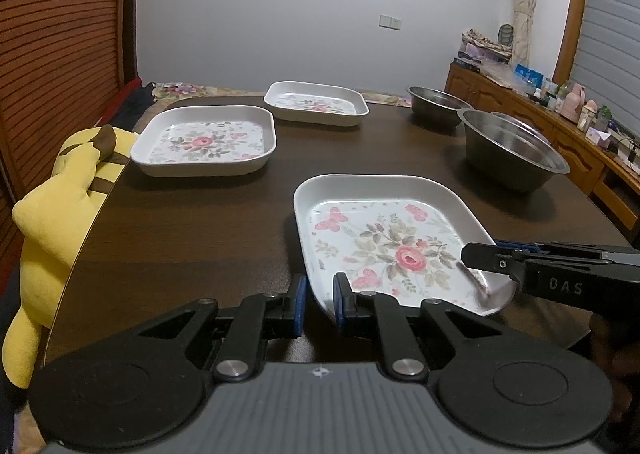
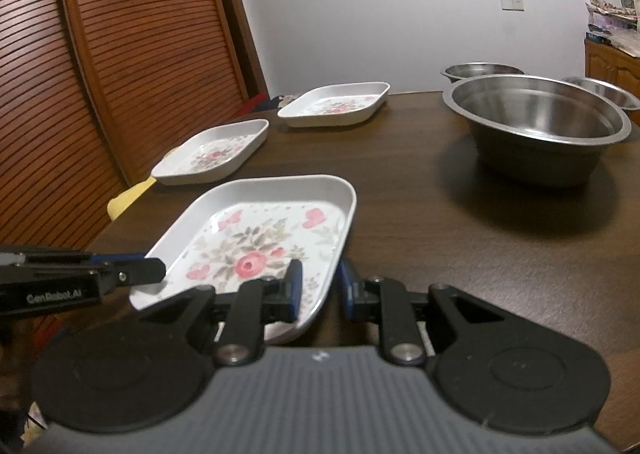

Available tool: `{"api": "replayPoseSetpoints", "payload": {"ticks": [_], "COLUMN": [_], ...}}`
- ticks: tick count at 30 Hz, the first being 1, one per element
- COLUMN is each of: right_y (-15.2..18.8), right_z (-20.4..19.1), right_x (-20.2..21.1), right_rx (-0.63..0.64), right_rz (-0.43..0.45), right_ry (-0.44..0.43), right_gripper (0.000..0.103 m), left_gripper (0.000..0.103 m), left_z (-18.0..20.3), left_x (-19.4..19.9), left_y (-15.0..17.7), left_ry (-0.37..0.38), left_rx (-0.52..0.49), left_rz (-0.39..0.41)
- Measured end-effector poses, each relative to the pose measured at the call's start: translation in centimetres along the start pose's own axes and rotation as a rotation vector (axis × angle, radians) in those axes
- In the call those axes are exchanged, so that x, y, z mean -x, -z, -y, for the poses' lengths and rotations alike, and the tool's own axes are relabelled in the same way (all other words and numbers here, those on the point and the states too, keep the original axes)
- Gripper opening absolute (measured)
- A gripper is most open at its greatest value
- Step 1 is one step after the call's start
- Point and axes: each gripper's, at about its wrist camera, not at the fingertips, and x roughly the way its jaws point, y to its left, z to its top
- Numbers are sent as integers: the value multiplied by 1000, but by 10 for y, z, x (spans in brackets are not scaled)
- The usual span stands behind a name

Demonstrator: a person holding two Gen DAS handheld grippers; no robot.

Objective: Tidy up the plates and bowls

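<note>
The nearest floral square plate (image 1: pixel 380 238) (image 2: pixel 256 238) lies at the front of the dark table (image 1: pixel 180 234). My left gripper (image 1: pixel 320 300) is shut on the rim at the plate's near-left corner, and it enters the right wrist view from the left (image 2: pixel 156 272). My right gripper (image 2: pixel 320 290) is shut on the rim at the near-right corner, and it reaches in from the right in the left wrist view (image 1: pixel 480 258). Two more floral plates (image 1: pixel 204 142) (image 1: pixel 316 102) sit apart at the far left. A large steel bowl (image 1: pixel 512 150) (image 2: pixel 536 122) stands at the right.
A smaller steel bowl (image 1: pixel 436 102) stands behind the large one, and a third bowl (image 2: pixel 600 88) shows at the far right. A yellow plush toy (image 1: pixel 60 194) leans at the table's left edge. A wooden slatted door is on the left and a cluttered sideboard (image 1: pixel 560 126) on the right.
</note>
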Motion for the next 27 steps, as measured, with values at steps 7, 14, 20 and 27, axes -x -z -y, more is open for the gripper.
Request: {"api": "replayPoseSetpoints", "payload": {"ticks": [7,14,20,27], "right_y": [-1,-12,-34,-61], "right_z": [2,4,3,-6], "right_x": [-1,11,17,3], "right_rx": [-9,7,27,89], "right_rz": [2,55,85,76], "right_ry": [2,13,-16,-51], "right_gripper": [23,23,23,28], "left_gripper": [15,16,22,29], "left_z": [0,-8,-19,-41], "left_x": [1,9,13,5], "left_y": [-1,-11,-26,-49], "left_ry": [-10,-21,-31,-78], "left_rx": [2,16,10,-10], "left_rz": [3,31,66,80]}}
